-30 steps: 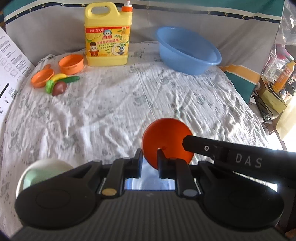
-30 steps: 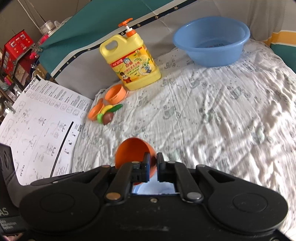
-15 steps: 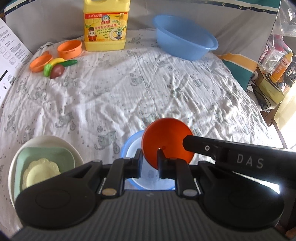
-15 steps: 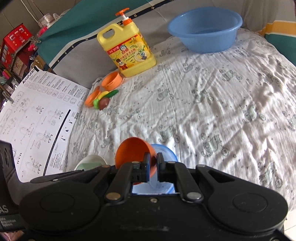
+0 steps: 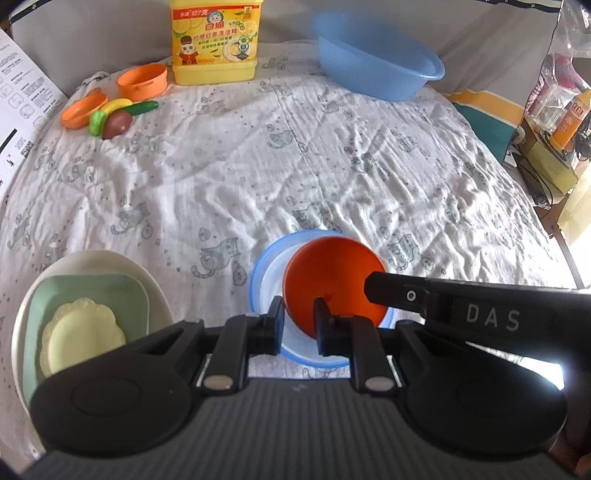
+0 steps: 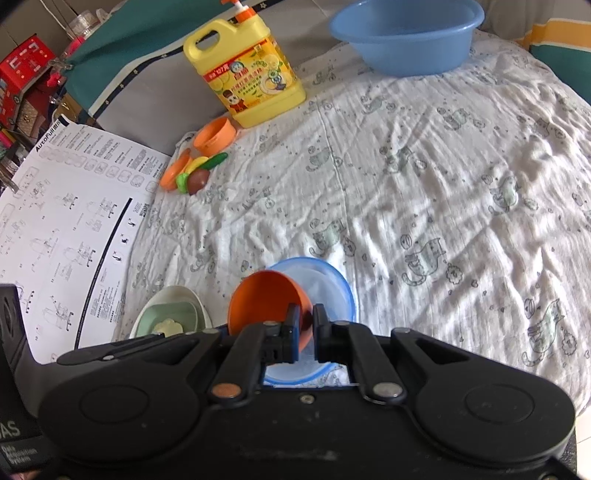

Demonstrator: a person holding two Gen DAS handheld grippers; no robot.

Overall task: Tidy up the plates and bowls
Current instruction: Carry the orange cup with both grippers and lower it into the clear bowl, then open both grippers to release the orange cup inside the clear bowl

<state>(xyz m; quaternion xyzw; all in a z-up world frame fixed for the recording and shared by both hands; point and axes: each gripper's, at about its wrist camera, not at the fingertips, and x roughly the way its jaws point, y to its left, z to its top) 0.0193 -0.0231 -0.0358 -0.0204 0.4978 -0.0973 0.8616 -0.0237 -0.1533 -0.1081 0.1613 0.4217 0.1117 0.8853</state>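
An orange bowl [image 5: 332, 273] [image 6: 264, 306] hangs tilted just above a blue-rimmed bowl [image 5: 264, 280] [image 6: 332, 284] on the cloth. Both grippers pinch its rim: my left gripper [image 5: 298, 314] is shut on the near edge, and my right gripper [image 6: 306, 319] is shut on the opposite edge, its black body reaching in from the right in the left wrist view. To the left lies a stack of plates: a white oval plate [image 5: 110, 262] [image 6: 173, 295], a green square one [image 5: 92, 291] and a small yellow scalloped one [image 5: 81, 332] on top.
A yellow detergent jug [image 5: 214, 40] [image 6: 251, 74], a blue basin [image 5: 373, 66] [image 6: 406, 33], an orange cup [image 5: 142, 81] and orange dish with toy fruit [image 5: 110, 118] sit at the back. A printed sheet [image 6: 62, 221] lies left. Cluttered shelves stand beyond the right edge.
Both grippers have sunk with the orange bowl toward the cloth; the blue-rimmed bowl and plate stack have come into view beneath and beside it. Both grips are unchanged.
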